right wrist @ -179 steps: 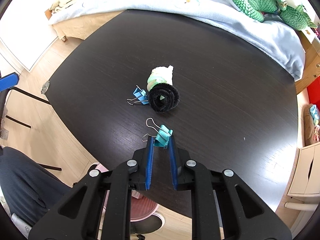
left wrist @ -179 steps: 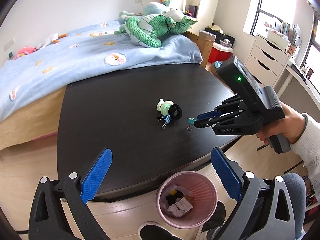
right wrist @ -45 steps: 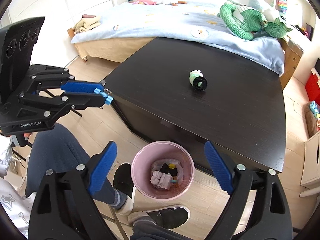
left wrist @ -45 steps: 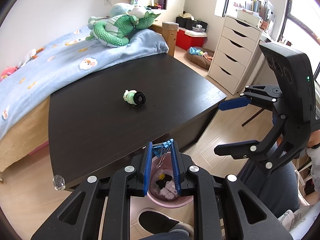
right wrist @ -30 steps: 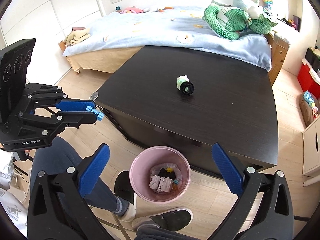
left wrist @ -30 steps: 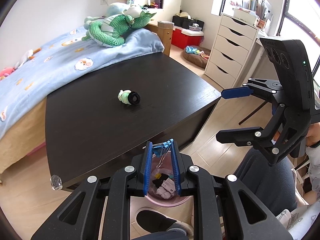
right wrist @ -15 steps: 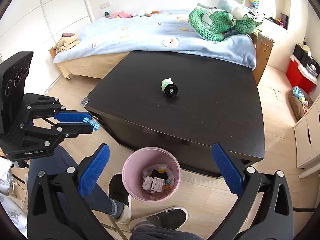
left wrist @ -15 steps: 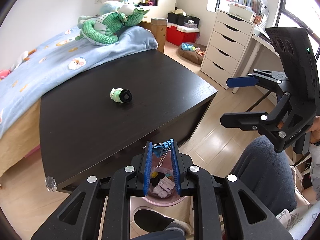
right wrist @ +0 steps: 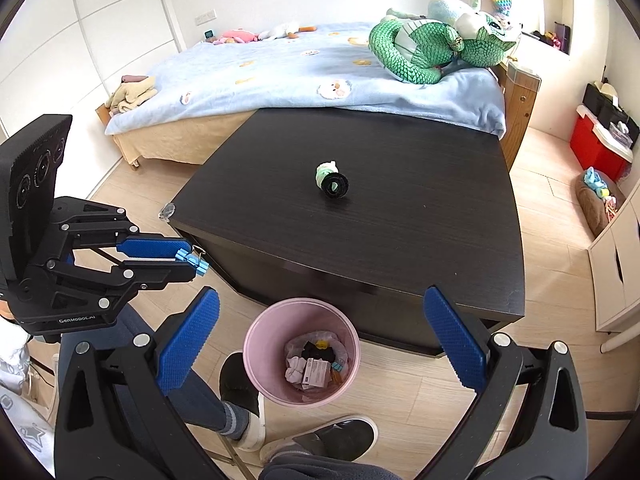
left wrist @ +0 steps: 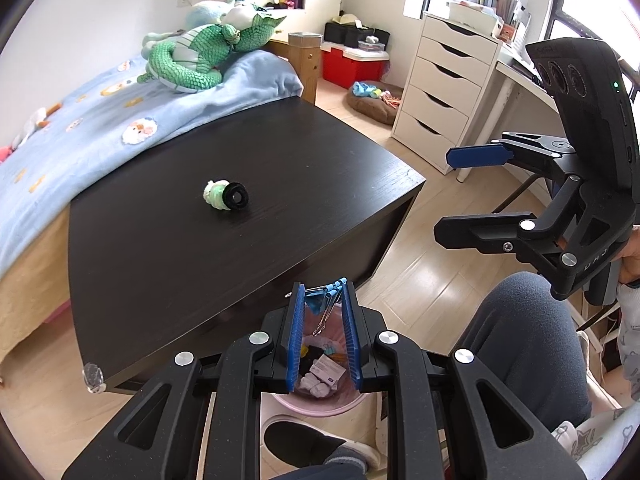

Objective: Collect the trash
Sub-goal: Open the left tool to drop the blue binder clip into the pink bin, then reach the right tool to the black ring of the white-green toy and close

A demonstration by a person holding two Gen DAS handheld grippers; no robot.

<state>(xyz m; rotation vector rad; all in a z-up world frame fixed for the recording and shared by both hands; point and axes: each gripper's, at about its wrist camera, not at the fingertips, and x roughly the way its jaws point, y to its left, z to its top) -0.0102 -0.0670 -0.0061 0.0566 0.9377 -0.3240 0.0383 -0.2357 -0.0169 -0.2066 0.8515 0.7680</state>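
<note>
My left gripper (left wrist: 322,300) is shut on a blue binder clip (left wrist: 320,303), whose wire handles hang down between the pads. Right below it stands the pink trash bin (left wrist: 320,405), seen through the fingers. In the right wrist view the same left gripper (right wrist: 192,260) pinches the clip (right wrist: 193,261) at the left, off to the side of the bin (right wrist: 256,336). My right gripper (right wrist: 320,300) stands wide open above the bin with nothing between its pads; in the left wrist view this right gripper (left wrist: 460,196) hangs at the right. A green-and-black roll (right wrist: 331,183) lies on the black table (right wrist: 400,240).
The bin holds crumpled paper, a small box and other scraps. A person's legs and slippered feet (right wrist: 240,392) sit beside it. Behind the table is a bed with a green plush dragon (right wrist: 432,48). A white drawer chest (left wrist: 444,100) stands to the right.
Since six seconds ago both binder clips have left the table. The right gripper opened and the left one shut on the blue clip. Over the last second hardly anything has moved.
</note>
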